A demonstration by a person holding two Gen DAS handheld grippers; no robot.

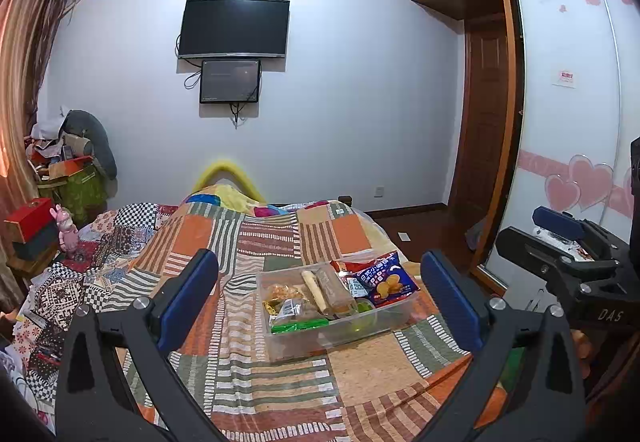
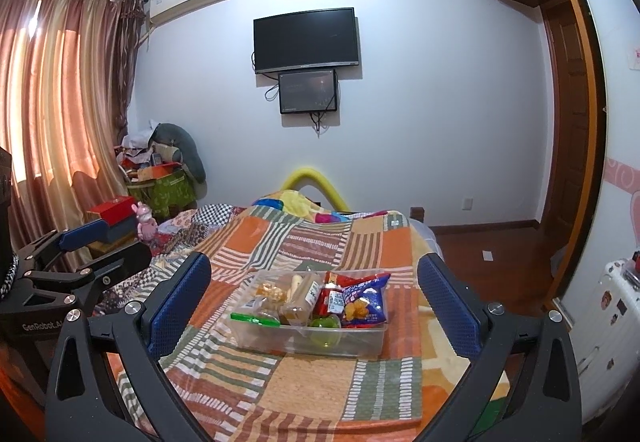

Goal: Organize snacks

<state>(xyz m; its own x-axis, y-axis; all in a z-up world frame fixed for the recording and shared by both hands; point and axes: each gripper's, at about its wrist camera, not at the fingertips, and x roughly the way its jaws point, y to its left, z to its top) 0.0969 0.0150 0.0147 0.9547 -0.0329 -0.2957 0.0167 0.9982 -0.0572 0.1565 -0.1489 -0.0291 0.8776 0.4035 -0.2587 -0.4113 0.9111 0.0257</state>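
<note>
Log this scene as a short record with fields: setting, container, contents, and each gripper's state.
setting: bedroom, patchwork bedspread on the bed
container: clear plastic box resting on the bedspread, no lid seen
contents: blue snack bag, red packet, green packet, green round item, other wrapped snacks
left gripper: open, holding nothing, back from the box
right gripper: open, holding nothing, back from the box
wall: dark TV
</note>
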